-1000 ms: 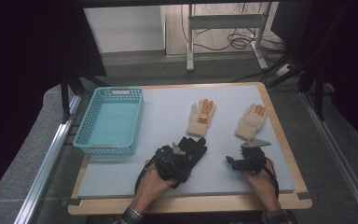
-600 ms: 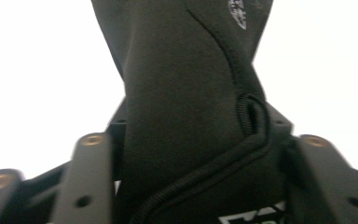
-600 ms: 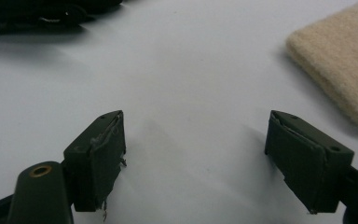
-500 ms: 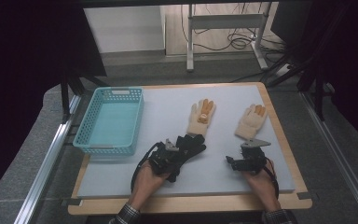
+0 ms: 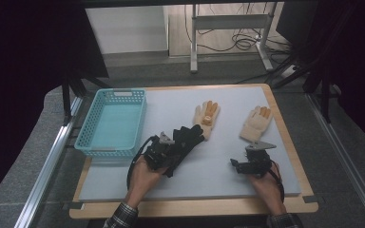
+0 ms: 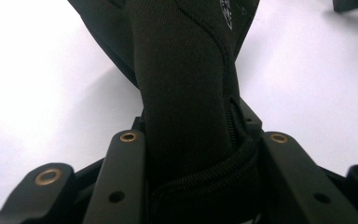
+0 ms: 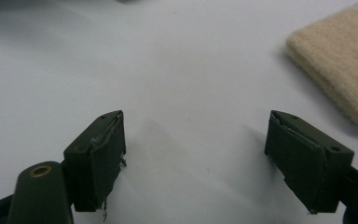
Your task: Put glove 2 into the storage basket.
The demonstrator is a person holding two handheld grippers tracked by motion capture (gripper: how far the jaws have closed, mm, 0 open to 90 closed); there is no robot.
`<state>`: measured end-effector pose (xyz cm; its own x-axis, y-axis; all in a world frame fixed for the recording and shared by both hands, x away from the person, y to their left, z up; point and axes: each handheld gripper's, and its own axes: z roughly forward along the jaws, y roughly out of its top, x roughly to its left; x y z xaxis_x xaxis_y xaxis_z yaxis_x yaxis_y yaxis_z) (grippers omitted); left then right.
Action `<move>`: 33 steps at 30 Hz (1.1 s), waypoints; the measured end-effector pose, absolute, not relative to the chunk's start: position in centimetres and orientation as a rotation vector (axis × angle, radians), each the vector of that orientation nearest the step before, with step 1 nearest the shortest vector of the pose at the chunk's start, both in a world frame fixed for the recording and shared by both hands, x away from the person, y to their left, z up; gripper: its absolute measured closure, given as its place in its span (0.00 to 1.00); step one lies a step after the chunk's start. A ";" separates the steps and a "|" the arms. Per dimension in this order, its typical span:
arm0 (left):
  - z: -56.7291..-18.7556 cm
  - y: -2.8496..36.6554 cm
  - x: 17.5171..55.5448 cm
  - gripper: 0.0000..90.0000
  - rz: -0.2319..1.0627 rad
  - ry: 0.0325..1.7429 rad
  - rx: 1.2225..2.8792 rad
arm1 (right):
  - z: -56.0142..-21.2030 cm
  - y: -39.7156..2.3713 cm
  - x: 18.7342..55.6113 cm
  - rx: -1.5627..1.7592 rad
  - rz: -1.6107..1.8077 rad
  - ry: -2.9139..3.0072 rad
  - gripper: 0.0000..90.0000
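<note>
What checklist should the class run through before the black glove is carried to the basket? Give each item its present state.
1. Left gripper shut on the black glove: ok, jaws clamp its cuff; they have just been closing.
2. Glove clear of the table: cannot tell, its fingers may touch the surface.
3. Basket ready to receive: ok, nothing lies in it.
4. Path to the basket: ok, nothing lies between glove and basket.
5. Right gripper out of the way: ok, open, at the table's right.
6. Two cream gloves, middle and right, left alone: ok, though the black glove's fingertips lie close to the middle one.
</note>
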<state>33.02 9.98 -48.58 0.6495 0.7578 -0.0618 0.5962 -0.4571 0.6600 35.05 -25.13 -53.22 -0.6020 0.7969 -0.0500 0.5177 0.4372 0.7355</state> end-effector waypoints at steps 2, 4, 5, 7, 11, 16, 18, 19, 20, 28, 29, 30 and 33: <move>-48.0 10.3 33.4 0.73 0.333 1.058 2.205 | -53.2 -25.1 35.0 1.116 0.979 2.303 0.22; -47.6 10.5 33.7 0.73 0.347 1.065 2.206 | -53.2 -25.1 35.0 1.115 0.976 2.305 0.22; -47.3 10.6 33.9 0.73 0.354 1.069 2.206 | -53.2 -25.1 35.1 1.115 0.978 2.303 0.22; -46.8 11.0 34.3 0.73 0.376 1.078 2.206 | -53.2 -25.1 35.0 1.116 0.978 2.303 0.22; -45.4 11.9 35.1 0.72 0.407 1.091 2.195 | -53.2 -25.1 35.1 1.116 0.978 2.303 0.22; -44.0 13.1 36.0 0.72 0.438 1.121 2.172 | -53.2 -25.1 35.0 1.117 0.980 2.303 0.22; -43.4 13.9 36.4 0.72 0.451 1.133 2.169 | -53.2 -25.1 35.0 1.116 0.979 2.304 0.22; -43.1 14.3 36.6 0.72 0.459 1.142 2.167 | -53.2 -25.1 35.0 1.117 0.979 2.304 0.22; -43.0 14.5 36.7 0.72 0.463 1.153 2.161 | -53.2 -25.1 35.0 1.116 0.979 2.304 0.22; -41.5 17.8 38.0 0.72 0.511 1.248 2.115 | -53.2 -25.1 35.0 1.116 0.979 2.304 0.22; -41.5 17.8 38.0 0.72 0.511 1.248 2.115 | -53.2 -25.1 35.0 1.115 0.979 2.304 0.22; -41.3 18.6 38.3 0.72 0.521 1.274 2.106 | -53.2 -25.1 35.0 1.115 0.979 2.303 0.22; -41.1 19.9 38.8 0.72 0.532 1.324 2.087 | -53.2 -25.1 35.0 1.115 0.980 2.304 0.22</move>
<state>38.79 19.91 -41.15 0.4210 0.9069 0.0146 0.6645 -0.3194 0.6756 35.04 -25.13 -53.21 -0.6025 0.7966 -0.0487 0.5175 0.4364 0.7360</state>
